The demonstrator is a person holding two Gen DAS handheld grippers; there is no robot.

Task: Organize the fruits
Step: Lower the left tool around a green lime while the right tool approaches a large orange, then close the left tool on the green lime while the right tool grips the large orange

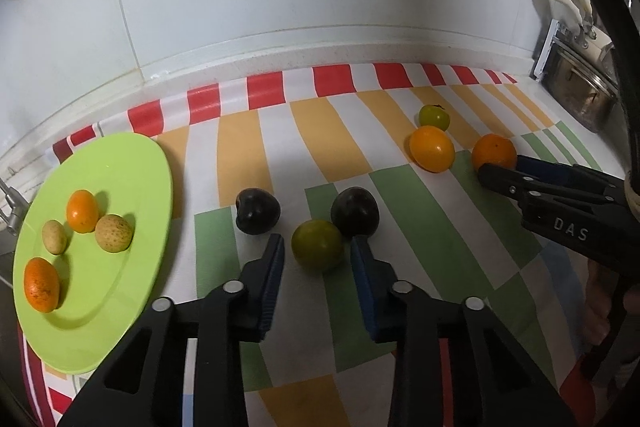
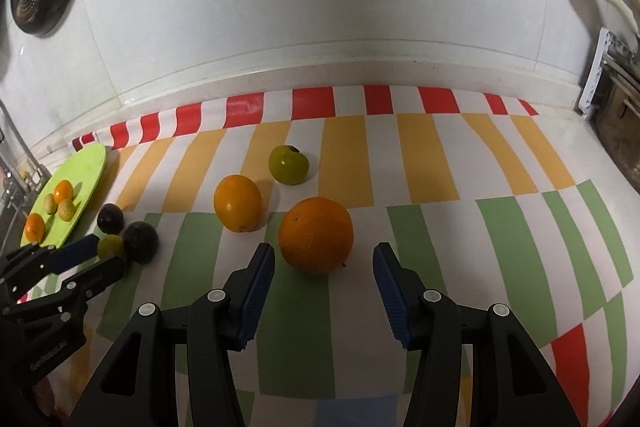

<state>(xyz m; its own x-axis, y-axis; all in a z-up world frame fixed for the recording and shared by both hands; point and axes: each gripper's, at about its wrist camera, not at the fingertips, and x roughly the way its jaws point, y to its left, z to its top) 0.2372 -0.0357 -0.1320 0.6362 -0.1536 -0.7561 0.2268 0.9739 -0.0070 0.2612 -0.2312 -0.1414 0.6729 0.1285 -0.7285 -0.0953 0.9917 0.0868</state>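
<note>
Both tongs are being held apart: the left tongs [image 1: 318,247] around a green fruit [image 1: 317,244] mid-desk, the right tongs [image 2: 324,259] before an orange [image 2: 316,241], presumably for the plate [image 1: 132,163] at the desk's left edge.

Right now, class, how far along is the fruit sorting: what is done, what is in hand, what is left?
Done: four small fruits lie on the green plate. In hand: nothing is gripped yet; the open left gripper flanks a green fruit, and the open right gripper lines up on the big orange. Left: six fruits on the cloth, including two dark plums.
</note>
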